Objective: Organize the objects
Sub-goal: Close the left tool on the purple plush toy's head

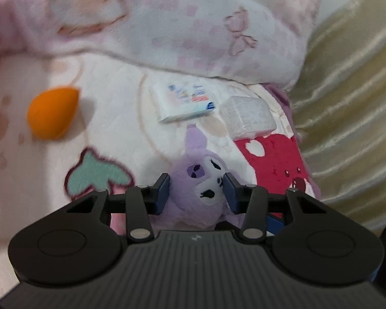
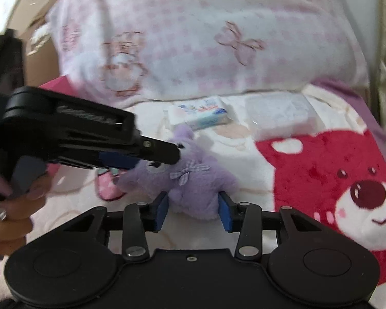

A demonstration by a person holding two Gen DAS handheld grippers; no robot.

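A purple plush toy (image 1: pixel 198 180) lies on the patterned blanket (image 1: pixel 110 95). My left gripper (image 1: pixel 196 188) is shut on the toy's head, its blue pads pressing both sides. In the right wrist view the left gripper (image 2: pixel 164 152) comes in from the left onto the toy's head (image 2: pixel 193 180). My right gripper (image 2: pixel 194 207) stands around the toy's lower body, its pads touching the fur on both sides. A tissue pack (image 1: pixel 184 101) and a clear white packet (image 1: pixel 248 117) lie beyond the toy. An orange egg-shaped sponge (image 1: pixel 52 113) lies at the left.
A pink-and-white fleece pillow (image 1: pixel 193 25) fills the back. A beige curtain (image 1: pixel 352 103) hangs at the right. A red bear print (image 2: pixel 334 175) covers the blanket at the right. The tissue pack (image 2: pixel 200 116) and packet (image 2: pixel 280 118) also show in the right wrist view.
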